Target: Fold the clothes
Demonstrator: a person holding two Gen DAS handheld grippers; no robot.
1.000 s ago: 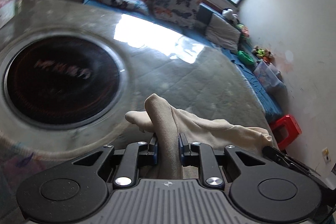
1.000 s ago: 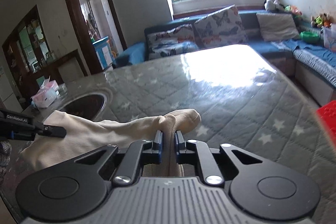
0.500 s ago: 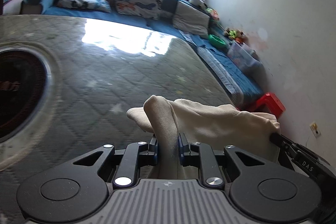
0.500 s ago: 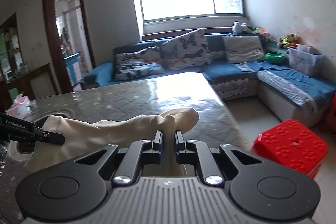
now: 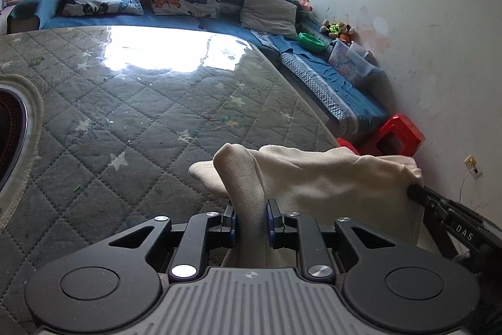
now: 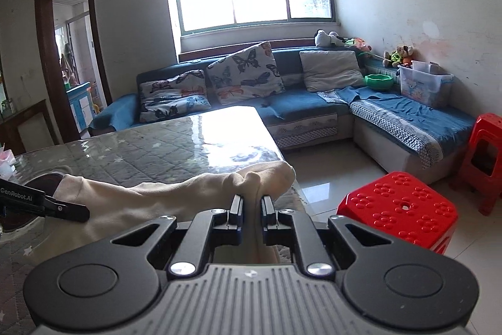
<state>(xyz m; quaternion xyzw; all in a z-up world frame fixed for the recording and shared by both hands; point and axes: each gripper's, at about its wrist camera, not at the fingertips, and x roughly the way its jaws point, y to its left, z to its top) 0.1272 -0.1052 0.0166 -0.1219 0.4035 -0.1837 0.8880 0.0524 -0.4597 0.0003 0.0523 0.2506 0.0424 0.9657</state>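
A cream garment (image 5: 317,178) hangs stretched between my two grippers above the quilted table (image 5: 150,102). My left gripper (image 5: 250,217) is shut on one end of it. My right gripper (image 6: 251,211) is shut on the other end of the cream garment (image 6: 150,200). In the left wrist view the right gripper's fingers (image 5: 420,193) pinch the cloth at the far right. In the right wrist view the left gripper's fingers (image 6: 67,209) pinch it at the left. The cloth sags between the two holds, off the table.
The table (image 6: 157,146) has a round inset burner (image 5: 9,131) at the left. Red plastic stools (image 6: 401,209) stand on the tiled floor to the right. A blue corner sofa (image 6: 313,109) with butterfly cushions lies beyond the table, under the window.
Both grippers have lifted and swung right with the garment. The burner has slid out to the left edge of the left view. The floor and stools have come into the right view.
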